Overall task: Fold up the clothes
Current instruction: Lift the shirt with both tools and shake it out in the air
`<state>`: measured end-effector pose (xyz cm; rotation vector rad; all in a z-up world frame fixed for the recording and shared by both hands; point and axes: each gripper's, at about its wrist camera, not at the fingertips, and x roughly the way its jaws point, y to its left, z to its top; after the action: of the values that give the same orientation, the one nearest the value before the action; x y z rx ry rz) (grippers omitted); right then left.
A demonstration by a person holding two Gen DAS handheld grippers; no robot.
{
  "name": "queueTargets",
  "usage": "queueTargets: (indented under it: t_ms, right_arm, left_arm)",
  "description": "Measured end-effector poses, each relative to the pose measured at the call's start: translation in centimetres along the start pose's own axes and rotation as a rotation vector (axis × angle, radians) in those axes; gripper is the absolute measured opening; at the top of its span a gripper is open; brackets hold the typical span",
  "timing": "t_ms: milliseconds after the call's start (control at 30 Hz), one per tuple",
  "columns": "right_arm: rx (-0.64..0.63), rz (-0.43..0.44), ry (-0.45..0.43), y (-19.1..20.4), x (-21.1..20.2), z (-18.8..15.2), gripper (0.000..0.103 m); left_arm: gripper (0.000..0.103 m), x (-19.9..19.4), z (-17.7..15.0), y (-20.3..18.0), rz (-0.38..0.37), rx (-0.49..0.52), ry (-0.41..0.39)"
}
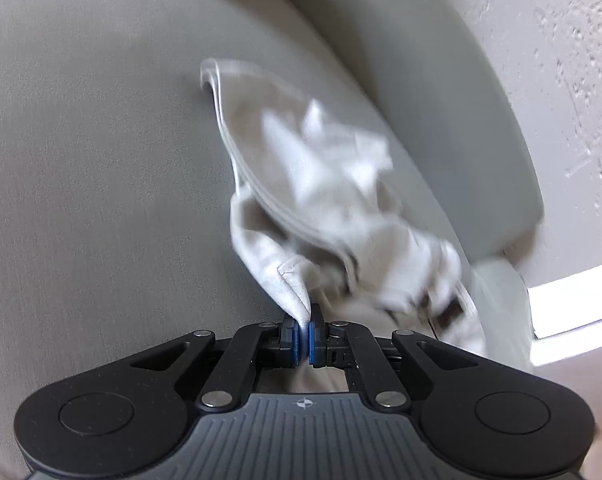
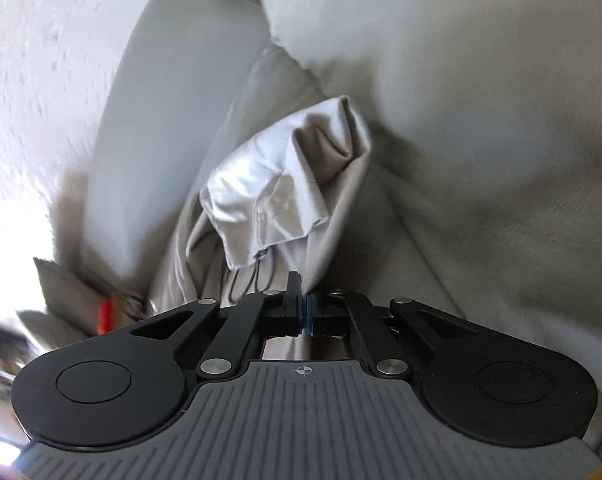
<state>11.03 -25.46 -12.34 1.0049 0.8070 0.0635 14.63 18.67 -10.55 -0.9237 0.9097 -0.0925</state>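
A crumpled beige garment (image 1: 321, 184) with a white lining and dark drawcords hangs over a grey sofa. In the left wrist view my left gripper (image 1: 304, 326) is shut on a pointed corner of its fabric, which rises between the blue pads (image 1: 313, 340). The cloth is blurred with motion and stretches up and to the right. In the right wrist view the same garment (image 2: 301, 184) hangs bunched in front of my right gripper (image 2: 303, 304), which is shut on its lower edge. Dark cords (image 2: 257, 276) dangle just left of the fingers.
The grey sofa seat (image 1: 101, 160) fills the left of the left wrist view, with its backrest cushion (image 1: 441, 100) and a textured white wall (image 1: 561, 60) behind. In the right wrist view a sofa arm cushion (image 2: 173, 72) stands left, and cluttered items with something red (image 2: 107, 314) lie lower left.
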Motion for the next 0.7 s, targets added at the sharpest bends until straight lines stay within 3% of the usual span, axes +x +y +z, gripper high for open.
queueTargets:
  t_ms: [267, 400, 600, 700]
  right_arm:
    - [-0.072, 0.128, -0.05, 7.1, -6.3, 1.4, 0.001]
    - [-0.122, 0.143, -0.097, 9.6, -10.3, 2.0, 0.001]
    - [-0.088, 0.047, -0.122, 6.2, -13.1, 0.9, 0.001]
    - [-0.037, -0.018, -0.106, 2.5, -13.2, 0.5, 0.001]
  left_arm:
    - [0.0, -6.9, 0.3, -2.6, -0.07, 0.03, -0.058]
    - [0.0, -9.3, 2.2, -4.5, -0.118, 0.015, -0.144]
    - [0.002, -7.2, 0.4, -2.3, -0.035, -0.094, -0.016]
    - [0.013, -6.6, -1.4, -0.6, -0.005, -0.122, 0.009]
